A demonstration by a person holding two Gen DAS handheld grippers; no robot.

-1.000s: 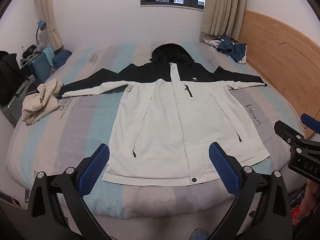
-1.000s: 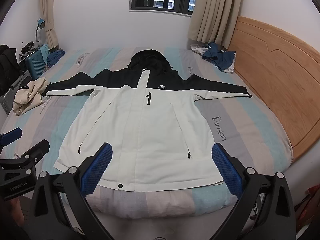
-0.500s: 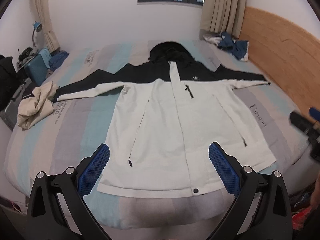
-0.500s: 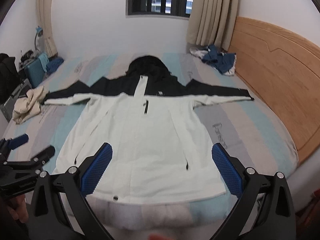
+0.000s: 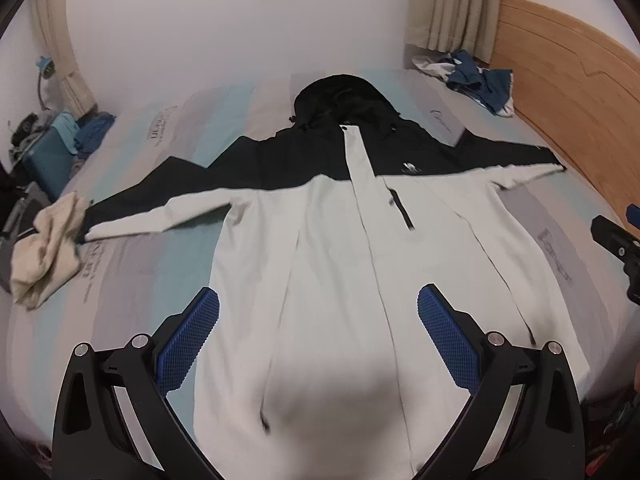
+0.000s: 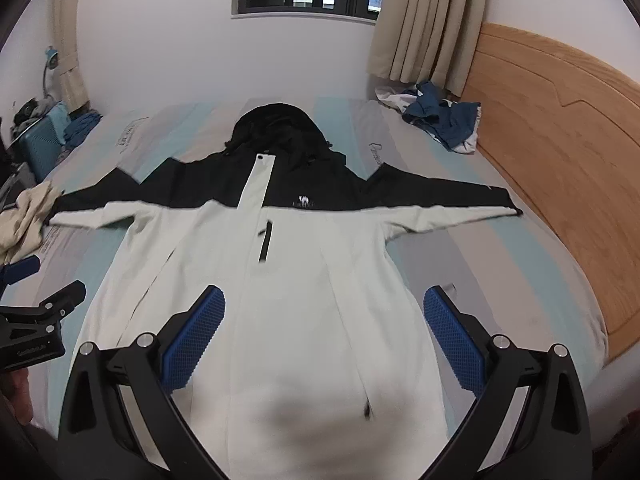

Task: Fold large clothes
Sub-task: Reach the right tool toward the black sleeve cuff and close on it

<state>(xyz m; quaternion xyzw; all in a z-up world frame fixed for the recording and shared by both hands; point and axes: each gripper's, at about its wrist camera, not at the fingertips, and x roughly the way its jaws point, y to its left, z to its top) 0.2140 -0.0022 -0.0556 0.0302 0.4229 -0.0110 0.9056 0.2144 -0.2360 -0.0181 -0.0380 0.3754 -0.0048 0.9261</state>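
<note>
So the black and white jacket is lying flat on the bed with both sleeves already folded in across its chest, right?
Not quite. The jacket does lie flat on the bed, but both sleeves are spread straight out to the sides, not folded in. The right wrist view shows this clearly.

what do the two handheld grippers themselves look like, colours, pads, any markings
Both look alike. The left gripper and the right gripper each have a matte black, cut-out frame with two angled arms, silver round bolt heads at the joints, and blue ribbed pads lining the jaws. In the right wrist view, the left gripper's black body carries small white lettering, too blurred to read. No cables or sleeves are visible.
</note>
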